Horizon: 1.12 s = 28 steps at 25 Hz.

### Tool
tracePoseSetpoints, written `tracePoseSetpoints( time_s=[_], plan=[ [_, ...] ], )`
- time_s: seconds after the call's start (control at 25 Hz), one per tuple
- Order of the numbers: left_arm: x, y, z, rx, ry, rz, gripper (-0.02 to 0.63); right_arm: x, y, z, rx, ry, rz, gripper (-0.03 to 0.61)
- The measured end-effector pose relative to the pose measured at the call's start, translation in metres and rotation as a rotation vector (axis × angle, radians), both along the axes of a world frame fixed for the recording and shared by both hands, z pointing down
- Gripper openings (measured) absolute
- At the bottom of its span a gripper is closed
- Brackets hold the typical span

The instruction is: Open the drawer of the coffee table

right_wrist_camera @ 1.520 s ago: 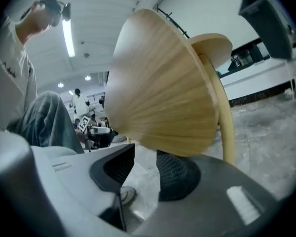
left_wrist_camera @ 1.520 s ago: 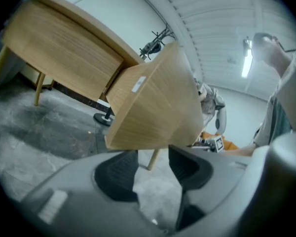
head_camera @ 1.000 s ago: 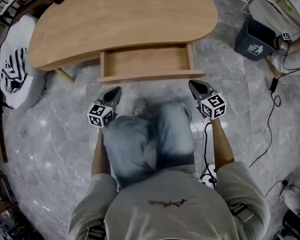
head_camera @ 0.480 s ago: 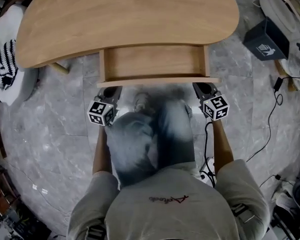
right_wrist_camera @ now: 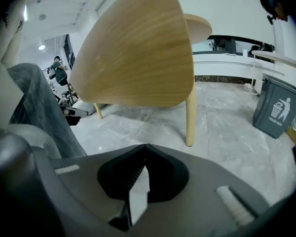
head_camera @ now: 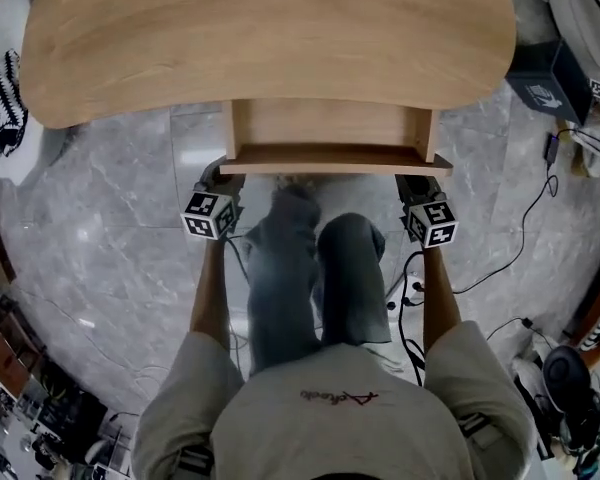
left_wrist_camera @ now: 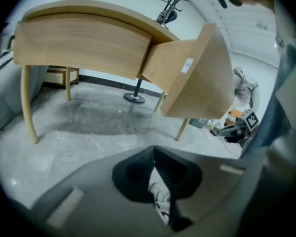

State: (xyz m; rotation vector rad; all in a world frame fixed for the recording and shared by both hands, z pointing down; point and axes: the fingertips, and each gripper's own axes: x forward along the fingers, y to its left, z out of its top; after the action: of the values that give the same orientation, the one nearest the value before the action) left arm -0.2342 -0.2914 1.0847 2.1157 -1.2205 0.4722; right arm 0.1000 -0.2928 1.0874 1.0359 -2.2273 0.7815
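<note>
The wooden coffee table [head_camera: 260,38] fills the top of the head view, and its drawer [head_camera: 330,133] stands pulled out toward me. My left gripper [head_camera: 213,180] hangs just under the drawer's front left corner, shut and empty. My right gripper [head_camera: 411,182] hangs under the front right corner, also shut with nothing in it. In the left gripper view the jaws [left_wrist_camera: 154,151] meet below the drawer [left_wrist_camera: 192,75], apart from it. In the right gripper view the shut jaws [right_wrist_camera: 145,148] point under the drawer's pale underside [right_wrist_camera: 138,53].
My legs in jeans [head_camera: 320,278] stand between the two grippers on the grey marble floor. A dark trash bin [head_camera: 552,80] and cables [head_camera: 520,230] lie to the right. A black-and-white cushion [head_camera: 0,108] is at the left. A table leg [right_wrist_camera: 190,113] stands ahead of the right gripper.
Both grippers have sunk and drawn closer to the drawer's front edge. The view has tipped so the table sits lower in the picture. The drawer stays pulled out.
</note>
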Motion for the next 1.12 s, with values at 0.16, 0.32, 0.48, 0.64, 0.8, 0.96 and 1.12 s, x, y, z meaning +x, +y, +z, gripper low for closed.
tracePoseSetpoints(
  time_s=[0.16, 0.32, 0.48, 0.64, 0.8, 0.96, 1.12],
  plan=[
    [-0.003, 0.017, -0.034, -0.074, -0.013, -0.026, 0.001, 0.000, 0.017, -0.039, -0.065, 0.023, -0.001, 0.005],
    [-0.006, 0.033, -0.079, -0.126, -0.015, -0.053, 0.000, -0.001, 0.024, -0.089, -0.104, 0.036, -0.005, 0.005],
    [-0.005, 0.049, -0.136, -0.155, -0.015, -0.084, 0.002, -0.001, 0.032, -0.146, -0.134, 0.046, -0.016, 0.005],
    [-0.006, 0.055, -0.207, -0.155, -0.013, -0.103, 0.000, -0.006, 0.033, -0.213, -0.134, 0.040, -0.019, 0.005],
    [0.000, 0.058, -0.289, -0.147, -0.004, -0.116, 0.000, -0.012, 0.029, -0.292, -0.114, 0.027, -0.011, 0.005],
    [0.002, 0.044, -0.363, -0.115, -0.014, -0.107, 0.001, -0.024, 0.007, -0.367, -0.062, 0.003, 0.004, 0.005],
    [0.011, 0.030, -0.436, -0.072, -0.014, -0.094, 0.001, -0.033, -0.009, -0.436, -0.011, -0.018, 0.014, 0.005]
  ],
)
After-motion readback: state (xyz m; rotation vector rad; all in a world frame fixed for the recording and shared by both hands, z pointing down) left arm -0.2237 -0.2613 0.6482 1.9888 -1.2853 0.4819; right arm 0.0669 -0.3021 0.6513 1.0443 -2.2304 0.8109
